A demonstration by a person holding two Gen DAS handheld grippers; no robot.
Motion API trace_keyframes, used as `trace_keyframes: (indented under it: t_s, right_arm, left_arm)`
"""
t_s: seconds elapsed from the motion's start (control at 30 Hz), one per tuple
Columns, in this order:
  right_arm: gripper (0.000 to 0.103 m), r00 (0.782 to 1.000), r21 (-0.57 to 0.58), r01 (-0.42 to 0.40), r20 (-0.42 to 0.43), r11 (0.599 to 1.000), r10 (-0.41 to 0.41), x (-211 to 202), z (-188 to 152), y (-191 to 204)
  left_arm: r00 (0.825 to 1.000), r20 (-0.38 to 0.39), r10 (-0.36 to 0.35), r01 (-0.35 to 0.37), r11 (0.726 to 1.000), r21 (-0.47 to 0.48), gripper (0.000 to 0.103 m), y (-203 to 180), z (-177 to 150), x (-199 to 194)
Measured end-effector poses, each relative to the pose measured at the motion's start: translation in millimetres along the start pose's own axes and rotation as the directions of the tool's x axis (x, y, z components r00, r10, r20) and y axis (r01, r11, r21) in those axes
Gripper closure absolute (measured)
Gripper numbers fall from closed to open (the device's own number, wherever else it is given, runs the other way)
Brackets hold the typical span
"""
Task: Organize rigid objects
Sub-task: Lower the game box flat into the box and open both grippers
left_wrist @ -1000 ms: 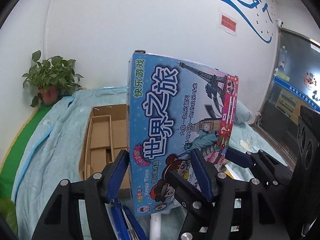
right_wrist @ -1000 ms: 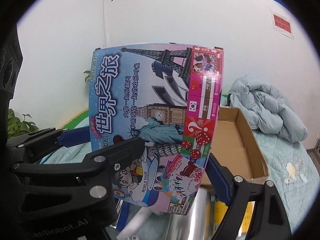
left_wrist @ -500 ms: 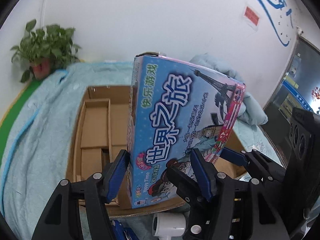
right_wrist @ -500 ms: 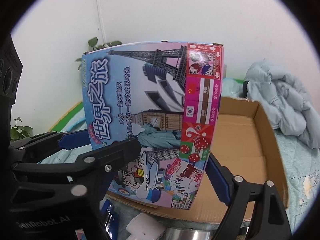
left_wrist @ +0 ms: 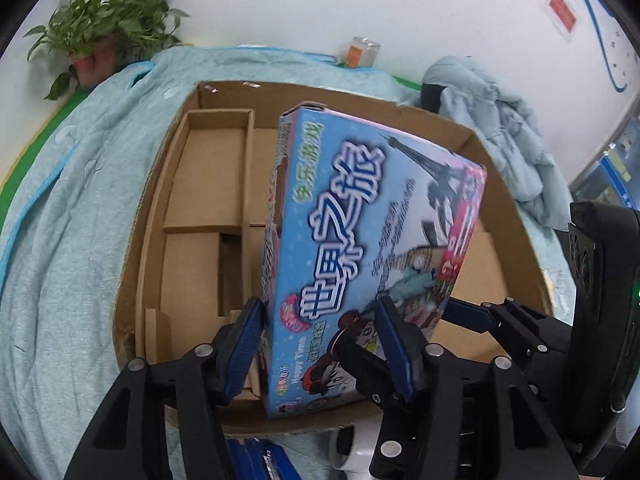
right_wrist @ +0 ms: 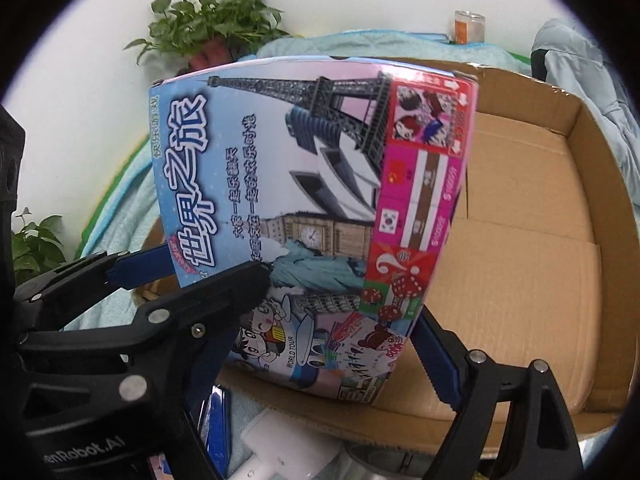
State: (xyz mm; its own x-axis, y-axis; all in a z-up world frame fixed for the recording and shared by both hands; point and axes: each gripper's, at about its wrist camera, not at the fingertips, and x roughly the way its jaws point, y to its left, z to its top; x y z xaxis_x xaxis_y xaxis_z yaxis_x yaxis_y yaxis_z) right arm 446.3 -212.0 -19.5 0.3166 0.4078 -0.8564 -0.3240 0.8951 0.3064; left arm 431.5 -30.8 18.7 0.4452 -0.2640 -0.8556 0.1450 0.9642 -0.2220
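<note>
A blue board game box [left_wrist: 360, 240] printed with an Eiffel Tower hangs tilted over an open cardboard carton [left_wrist: 192, 92]. My left gripper [left_wrist: 320, 328] clamps its lower left part, one pad at the narrow side and one on the printed face, and its jaws are closing on it. In the right wrist view the game box [right_wrist: 312, 200] sits between the fingers of my right gripper [right_wrist: 340, 300], which is shut on its lower right part. The carton [right_wrist: 580, 120] has cardboard divider compartments [left_wrist: 216, 168] on its left and a bare floor on its right.
The carton lies on a light blue bedcover [left_wrist: 72, 200]. A potted plant [left_wrist: 104, 20] and a small jar [left_wrist: 360, 50] stand by the white wall. A crumpled pale jacket [left_wrist: 500, 120] lies right of the carton. A white object [left_wrist: 356, 448] and blue items [left_wrist: 260, 456] lie at its near edge.
Both grippers have sunk and tipped downward with the game box. It was held upright against the wall and now hangs tilted over the open carton, closer to its floor.
</note>
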Motion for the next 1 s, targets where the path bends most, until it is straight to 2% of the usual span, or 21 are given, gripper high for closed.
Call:
trace_keyframes:
  t_s: [0.1, 0.17, 0.2, 0.23, 0.27, 0.37, 0.43, 0.47, 0.5, 0.53, 0.57, 0.6, 0.63, 0.67, 0.7, 0.87, 0.9, 0.93, 0.97, 1.0]
  right_arm:
    - [0.019, 0.999, 0.018, 0.001, -0.038, 1.000, -0.001, 14, -2, 0]
    - [0.022, 0.998, 0.036, 0.004, -0.059, 0.999, -0.002, 25, -4, -8]
    - [0.025, 0.997, 0.056, 0.005, -0.082, 0.998, 0.000, 31, -6, -11]
    - [0.034, 0.995, 0.065, 0.012, -0.098, 0.998, -0.006, 34, -10, -13]
    - [0.036, 0.994, 0.080, 0.006, -0.112, 0.997, 0.003, 39, -12, -16]
    - [0.037, 0.997, 0.063, 0.018, -0.077, 0.998, -0.013, 30, -12, -13]
    - [0.036, 1.000, 0.037, 0.017, -0.017, 0.999, -0.017, 14, -15, -9]
    - [0.035, 0.999, 0.010, 0.019, 0.030, 1.000, -0.019, 2, -18, -6]
    - [0.031, 0.996, -0.022, 0.038, 0.079, 0.999, -0.036, -14, -27, -4]
    - [0.017, 0.991, -0.039, 0.066, 0.118, 0.997, -0.061, -27, -33, -4]
    - [0.011, 0.979, -0.048, 0.110, 0.175, 0.993, -0.100, -44, -44, -2]
    - [0.008, 0.971, -0.045, 0.134, 0.204, 0.990, -0.123, -54, -52, -2]
    - [0.001, 0.963, -0.033, 0.147, 0.231, 0.989, -0.136, -65, -64, -3]
    - [0.000, 0.960, -0.022, 0.144, 0.245, 0.989, -0.135, -74, -75, -4]
    - [0.000, 0.957, -0.011, 0.146, 0.253, 0.989, -0.139, -80, -82, -9]
    - [0.000, 0.934, 0.033, 0.200, 0.294, 0.979, -0.201, -93, -118, -4]
    - [0.000, 0.931, 0.033, 0.203, 0.304, 0.979, -0.203, -97, -119, -3]
    - [0.000, 0.925, 0.028, 0.209, 0.318, 0.978, -0.207, -100, -122, 0]
    - [0.002, 0.918, 0.023, 0.214, 0.336, 0.977, -0.209, -104, -125, 2]
    - [0.005, 0.909, 0.023, 0.218, 0.359, 0.976, -0.212, -110, -131, 4]
  left_arm:
    - [1.000, -0.016, 0.022, -0.023, 1.000, -0.012, 0.055, 12, -4, 14]
    - [1.000, -0.026, 0.012, -0.013, 1.000, -0.018, 0.056, 20, -9, 18]
    - [1.000, -0.027, -0.015, 0.015, 1.000, -0.015, 0.056, 20, -10, 19]
    - [0.999, -0.025, -0.037, 0.037, 0.999, -0.007, 0.056, 18, -13, 16]
    - [0.999, -0.013, -0.033, 0.033, 0.999, 0.006, 0.056, 19, -17, 15]
    - [0.998, 0.054, -0.015, 0.014, 1.000, 0.025, 0.056, 15, -23, -2]
    - [0.994, 0.113, -0.015, 0.010, 0.999, 0.045, 0.055, 12, -30, -20]
    - [0.988, 0.153, 0.003, -0.011, 0.998, 0.057, 0.052, 11, -36, -33]
    - [0.980, 0.197, 0.022, -0.035, 0.997, 0.066, 0.043, 10, -43, -48]
    - [0.967, 0.250, 0.043, -0.062, 0.996, 0.066, 0.023, 9, -50, -63]
    - [0.954, 0.293, 0.055, -0.076, 0.995, 0.062, 0.013, 11, -56, -76]
    - [0.931, 0.359, 0.063, -0.089, 0.994, 0.055, 0.001, 11, -65, -91]
    - [0.905, 0.419, 0.068, -0.098, 0.994, 0.050, 0.001, 11, -74, -104]
    - [0.885, 0.459, 0.080, -0.115, 0.992, 0.048, 0.001, 9, -83, -116]
    - [0.876, 0.474, 0.092, -0.128, 0.991, 0.044, 0.001, 8, -90, -123]
    - [0.863, 0.498, 0.084, -0.113, 0.993, 0.029, 0.001, 0, -123, -145]
    - [0.867, 0.494, 0.066, -0.094, 0.995, 0.031, 0.001, -3, -128, -147]
    - [0.875, 0.482, 0.046, -0.075, 0.996, 0.040, 0.009, -6, -134, -149]
    - [0.883, 0.469, 0.029, -0.062, 0.997, 0.054, 0.025, -9, -137, -150]
    - [0.892, 0.451, 0.013, -0.049, 0.996, 0.069, 0.075, -12, -142, -150]
